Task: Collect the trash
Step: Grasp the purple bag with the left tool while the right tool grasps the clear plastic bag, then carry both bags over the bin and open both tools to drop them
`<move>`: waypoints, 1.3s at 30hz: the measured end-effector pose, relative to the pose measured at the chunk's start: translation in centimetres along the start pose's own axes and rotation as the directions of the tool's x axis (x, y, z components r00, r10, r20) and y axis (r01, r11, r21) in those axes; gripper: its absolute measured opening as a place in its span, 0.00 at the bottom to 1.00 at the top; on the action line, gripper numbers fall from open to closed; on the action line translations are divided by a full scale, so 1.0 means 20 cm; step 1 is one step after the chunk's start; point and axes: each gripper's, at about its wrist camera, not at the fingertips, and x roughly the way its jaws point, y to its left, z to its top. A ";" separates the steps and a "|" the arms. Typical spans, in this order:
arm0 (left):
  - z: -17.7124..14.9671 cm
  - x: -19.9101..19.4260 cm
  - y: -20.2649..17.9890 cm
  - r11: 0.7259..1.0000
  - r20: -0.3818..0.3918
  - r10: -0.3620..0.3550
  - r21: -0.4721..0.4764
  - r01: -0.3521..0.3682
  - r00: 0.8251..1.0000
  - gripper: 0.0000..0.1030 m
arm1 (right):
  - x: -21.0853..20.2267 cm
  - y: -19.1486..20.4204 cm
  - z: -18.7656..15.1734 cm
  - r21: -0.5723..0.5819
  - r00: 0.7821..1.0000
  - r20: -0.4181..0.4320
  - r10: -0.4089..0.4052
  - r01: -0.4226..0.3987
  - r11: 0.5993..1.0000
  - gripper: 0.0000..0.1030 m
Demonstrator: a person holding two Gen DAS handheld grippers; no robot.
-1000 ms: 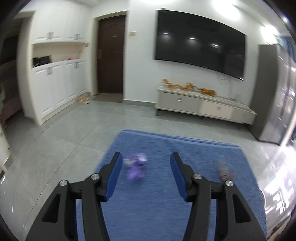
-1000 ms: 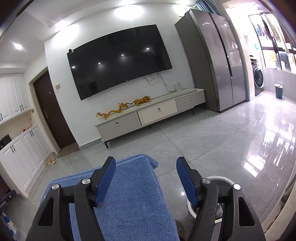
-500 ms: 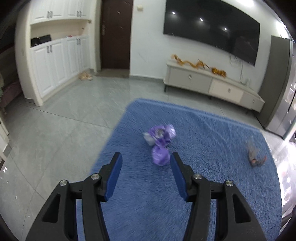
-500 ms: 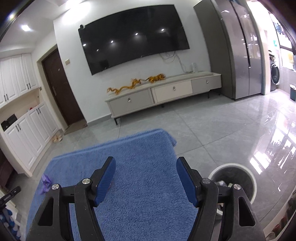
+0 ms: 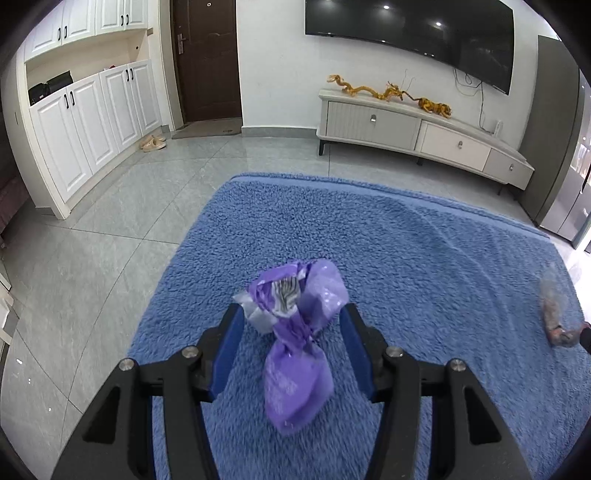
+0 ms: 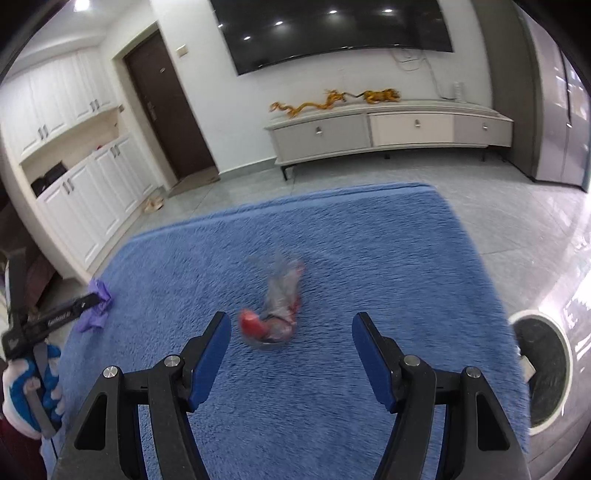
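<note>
A crumpled purple wrapper (image 5: 295, 332) lies on the blue rug (image 5: 406, 240). My left gripper (image 5: 291, 321) is open, its blue fingers on either side of the wrapper, apart from it. In the right wrist view the same purple wrapper (image 6: 96, 306) shows at the far left by the left gripper's finger. A clear wrapper with red bits (image 6: 275, 310) lies mid-rug; it also shows in the left wrist view (image 5: 554, 310). My right gripper (image 6: 291, 328) is open, just short of the clear wrapper. A white-rimmed trash bin (image 6: 541, 369) stands on the floor right of the rug.
A low TV cabinet (image 5: 421, 133) stands against the far wall under a wall TV (image 5: 410, 33). White cupboards (image 5: 85, 122) line the left wall, slippers (image 5: 153, 142) near the dark door. A grey fridge (image 6: 561, 103) stands at the right. Grey tile floor surrounds the rug.
Both grippers have tilted down and moved closer to the rug. The purple wrapper now sits between the left fingers. The clear wrapper has come into the right wrist view.
</note>
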 end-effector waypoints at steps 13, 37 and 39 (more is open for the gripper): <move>0.00 0.11 0.06 0.999 -0.005 -0.050 -0.019 0.049 0.999 0.49 | 0.10 0.02 -0.02 -0.010 0.999 -0.022 0.041 -0.041 0.999 0.34; -0.18 -0.44 -0.23 0.975 0.062 -0.210 0.090 0.204 0.976 0.16 | -0.32 -0.07 -0.12 0.021 0.993 0.053 0.102 -0.103 0.994 0.14; -0.20 -0.50 -0.29 0.969 0.064 -0.232 0.106 0.224 0.971 0.16 | -0.38 -0.08 -0.13 0.023 0.993 0.070 0.099 -0.101 0.995 0.14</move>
